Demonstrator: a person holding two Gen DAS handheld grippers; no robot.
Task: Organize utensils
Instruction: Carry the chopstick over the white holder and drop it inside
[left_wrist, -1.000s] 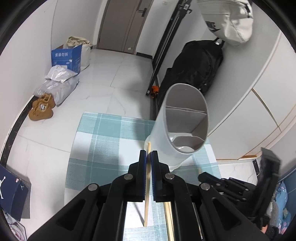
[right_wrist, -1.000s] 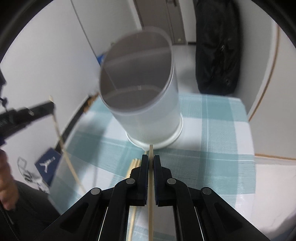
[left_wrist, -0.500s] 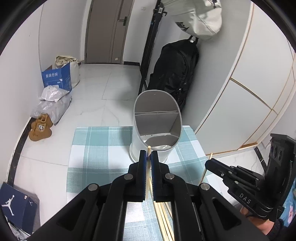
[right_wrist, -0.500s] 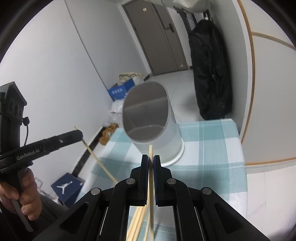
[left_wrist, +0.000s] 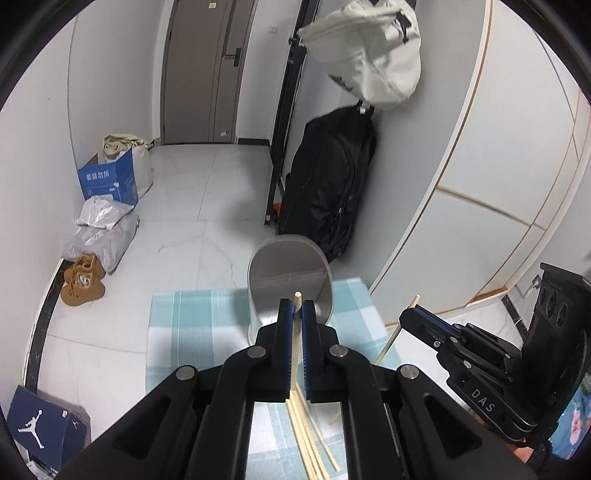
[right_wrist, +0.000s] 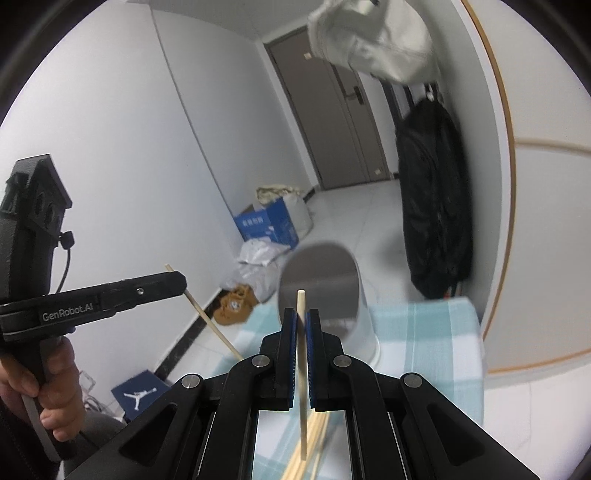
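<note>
— Chopsticks, one in each gripper. The left gripper (left_wrist: 294, 317) was pinching a chopstick (left_wrist: 295, 332), and the right gripper (right_wrist: 301, 325) was pinching its own chopstick (right_wrist: 302, 369), jaws pressed tight on the wood in both.

— Where was the holder?

— The grey holder (left_wrist: 290, 280) stood on the checked cloth (left_wrist: 184, 321), ahead of both grippers. A second before, it had loomed large and close in front of each; by then both grippers had risen and pulled back from it, so it looked small and far below the tips.

— And the other sticks?

— A loose bundle of chopsticks (left_wrist: 314, 454) lay on the cloth, nearer the person than the holder.

— So what did the lift mean?

— To my eye, both sticks had been picked clear of that bundle and were being carried high enough to come down over the holder's open mouth. Nothing was in the holder yet, as far as I could see; its dividers were bare.
</note>
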